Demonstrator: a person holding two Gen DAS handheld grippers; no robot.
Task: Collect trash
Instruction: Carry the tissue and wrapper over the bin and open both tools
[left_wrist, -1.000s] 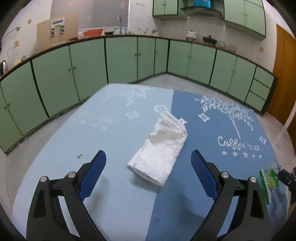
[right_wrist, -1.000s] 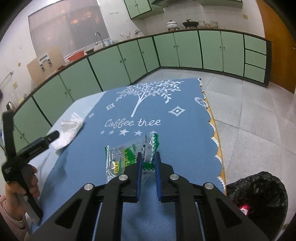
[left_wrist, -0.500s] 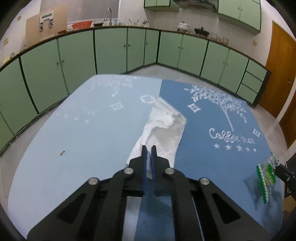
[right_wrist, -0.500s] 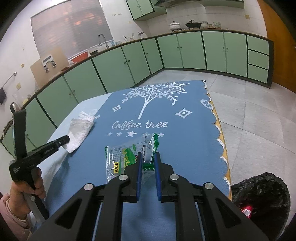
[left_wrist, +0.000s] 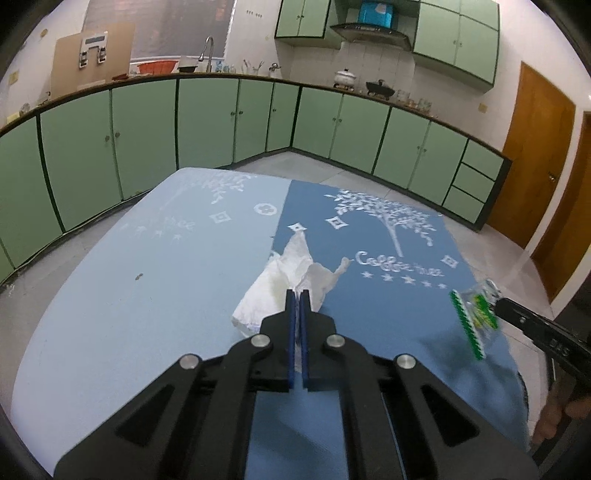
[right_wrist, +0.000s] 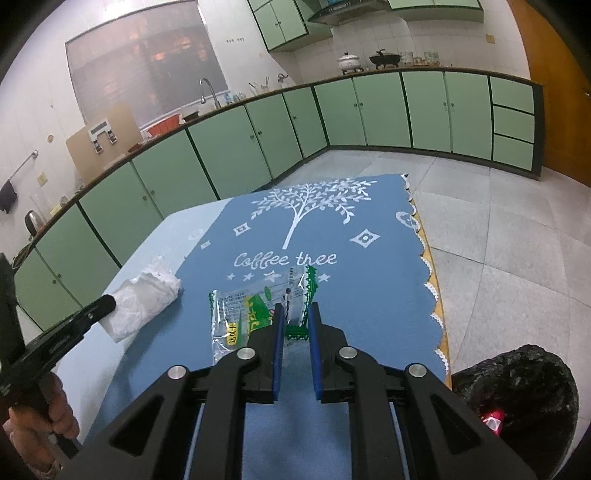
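Left tongs (left_wrist: 298, 295) were clamped on the near end of the crumpled white tissue (left_wrist: 284, 284), jaws together with paper pinched between them. Tissue sat at the seam where the light and dark halves of the blue "Coffee tree" tablecloth (right_wrist: 369, 295) meet, far end apparently resting on the bench.

Right tongs (right_wrist: 295, 314) were nearly together, gripping the clear-and-green snack wrapper (right_wrist: 255, 314) by its green serrated edge; in the left view the wrapper looked raised off the cloth.

Black bin bag (right_wrist: 524, 387) stood on the floor just off the right edge of the bench, mouth open.

Risks as I judged them:
- Tissue grip was on one thin edge; a fast lift could tear it or leave a layer behind.
- Wrapper is slick film held at one corner, so it could slip out on the swing to the bag.
- Both tongs heading for the same bag could collide.
- Dragging the tissue might bunch the cloth.
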